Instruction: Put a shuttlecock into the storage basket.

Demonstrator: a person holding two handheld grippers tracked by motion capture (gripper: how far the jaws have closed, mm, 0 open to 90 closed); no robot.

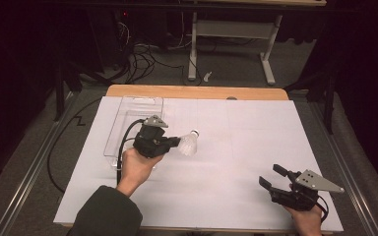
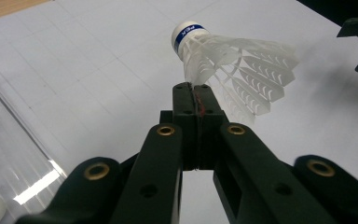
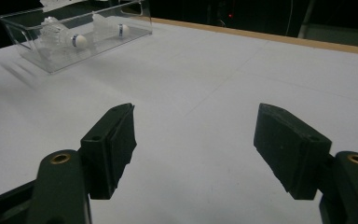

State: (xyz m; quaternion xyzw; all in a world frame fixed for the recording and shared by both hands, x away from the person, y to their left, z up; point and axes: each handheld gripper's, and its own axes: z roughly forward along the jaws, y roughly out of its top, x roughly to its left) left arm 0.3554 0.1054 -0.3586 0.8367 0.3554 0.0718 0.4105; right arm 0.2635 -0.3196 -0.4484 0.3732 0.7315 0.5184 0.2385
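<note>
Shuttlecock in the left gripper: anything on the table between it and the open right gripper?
Nothing visible. The shuttlecock is clamped in the left gripper; bare white table lies between it and the right gripper. The clear box sits behind.

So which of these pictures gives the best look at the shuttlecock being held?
The left gripper view: the shuttlecock is close, its white feather skirt pinched by the shut left gripper, cork and blue band clear. The high view shows it small and pale above the table. The right gripper view has other shuttlecocks in the clear box.
</note>
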